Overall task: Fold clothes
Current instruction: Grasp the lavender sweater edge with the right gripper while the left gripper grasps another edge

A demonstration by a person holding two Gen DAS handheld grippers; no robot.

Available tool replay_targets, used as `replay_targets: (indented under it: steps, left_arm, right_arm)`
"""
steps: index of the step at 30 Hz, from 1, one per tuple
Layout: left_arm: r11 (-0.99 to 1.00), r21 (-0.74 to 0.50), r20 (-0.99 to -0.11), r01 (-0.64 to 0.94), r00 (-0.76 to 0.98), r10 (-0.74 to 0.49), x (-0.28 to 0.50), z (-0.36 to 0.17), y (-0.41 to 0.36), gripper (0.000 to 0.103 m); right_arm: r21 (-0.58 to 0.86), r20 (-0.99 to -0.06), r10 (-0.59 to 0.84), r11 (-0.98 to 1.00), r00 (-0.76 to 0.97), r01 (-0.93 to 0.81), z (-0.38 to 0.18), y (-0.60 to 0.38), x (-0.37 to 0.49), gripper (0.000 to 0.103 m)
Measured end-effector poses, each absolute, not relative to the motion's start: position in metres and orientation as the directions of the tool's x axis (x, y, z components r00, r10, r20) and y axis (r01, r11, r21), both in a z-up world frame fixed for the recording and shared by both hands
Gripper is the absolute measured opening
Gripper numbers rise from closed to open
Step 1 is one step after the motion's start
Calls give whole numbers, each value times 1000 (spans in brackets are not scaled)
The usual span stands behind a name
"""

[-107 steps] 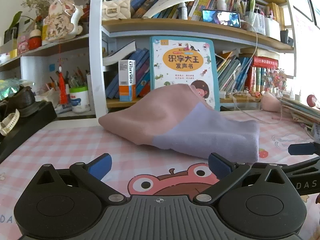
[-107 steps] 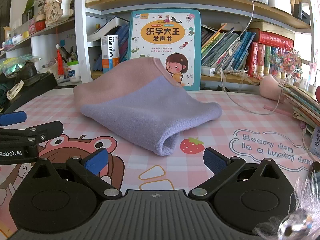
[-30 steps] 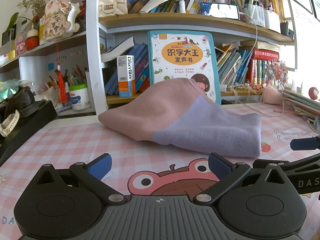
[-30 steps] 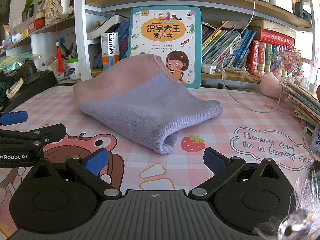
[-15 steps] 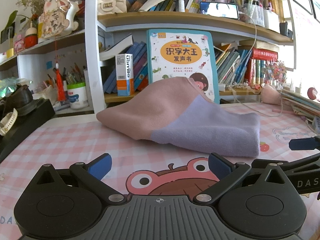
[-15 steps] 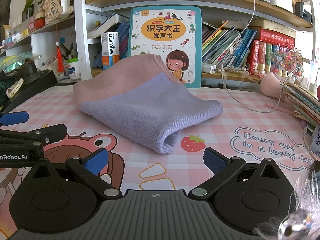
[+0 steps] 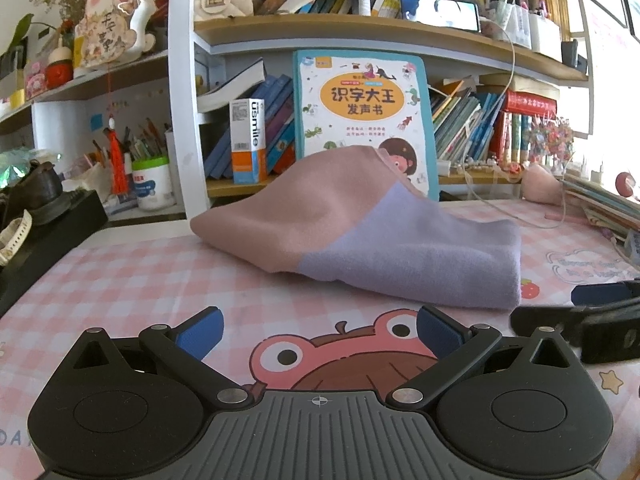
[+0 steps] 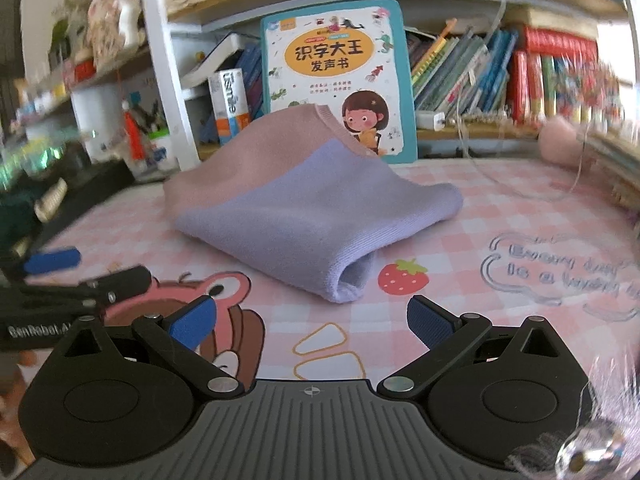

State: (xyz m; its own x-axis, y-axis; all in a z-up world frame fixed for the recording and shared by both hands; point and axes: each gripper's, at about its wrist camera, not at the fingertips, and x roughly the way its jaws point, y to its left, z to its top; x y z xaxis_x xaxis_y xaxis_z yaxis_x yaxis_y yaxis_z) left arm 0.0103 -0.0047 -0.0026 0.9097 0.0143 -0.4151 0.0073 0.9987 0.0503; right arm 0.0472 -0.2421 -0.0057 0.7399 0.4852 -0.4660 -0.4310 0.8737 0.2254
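Note:
A folded pink and lilac knit garment (image 7: 360, 232) (image 8: 304, 208) lies on the pink checked desk mat (image 7: 132, 280), its far end propped against a children's book. My left gripper (image 7: 318, 330) is open over the cartoon print, a short way in front of the garment and holding nothing. My right gripper (image 8: 312, 318) is open too, empty, just in front of the garment's lilac folded corner near a strawberry print (image 8: 403, 277). Each gripper shows at the edge of the other's view, the right gripper (image 7: 592, 312) at the right and the left gripper (image 8: 60, 280) at the left.
A bookshelf (image 7: 360, 32) full of books rises behind the desk, with a teal children's book (image 7: 362, 120) standing against it. A black box with shoes (image 7: 40, 216) sits at the left. A stack of books (image 7: 608, 204) and a white cable (image 8: 520, 184) lie at the right.
The right gripper has moved forward and tilted toward the garment, which now looks larger and blurred in its view. The left gripper has barely shifted. The garment has not moved.

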Motion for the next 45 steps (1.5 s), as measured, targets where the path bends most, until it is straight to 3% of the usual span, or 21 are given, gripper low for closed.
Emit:
replay_targets:
  steps: [5, 15, 17, 18, 19, 22, 24, 30, 35, 45]
  left_arm:
    - [997, 65, -407, -30, 912, 54, 9, -2, -5, 103]
    - [994, 44, -273, -103, 956, 111, -13, 5, 0, 103]
    - [993, 48, -262, -110, 958, 119, -15, 6, -1, 103]
    - [992, 49, -261, -117, 957, 126, -14, 7, -1, 103]
    - [991, 49, -263, -126, 955, 135, -14, 7, -1, 103]
    - [990, 45, -265, -137, 953, 144, -14, 6, 1, 103]
    - [991, 39, -272, -129, 953, 135, -14, 7, 2, 103]
    - [997, 54, -338, -61, 938, 76, -21, 5, 4, 103]
    - [998, -4, -290, 65, 955, -63, -44, 17, -1, 103]
    - [980, 29, -272, 197, 945, -182, -60, 25, -28, 103]
  right_arm:
    - [300, -433, 515, 856, 740, -420, -2, -262, 68, 102]
    - [574, -469, 564, 780, 680, -251, -3, -298, 176, 96]
    - [593, -482, 558, 775, 676, -218, -10, -298, 192, 83]
    - [598, -484, 557, 774, 675, -210, -13, -298, 196, 72]
    - [601, -485, 558, 772, 674, -206, -15, -297, 198, 55]
    - [612, -487, 560, 766, 671, -195, -22, -296, 206, 22]
    - [622, -474, 569, 757, 672, -201, -24, -296, 206, 15]
    - [677, -329, 727, 627, 603, -386, 9, -292, 160, 12]
    - [684, -190, 892, 420, 409, -597, 46, -275, 100, 12]
    - [695, -161, 958, 280, 237, -663, 70, -241, 64, 12]
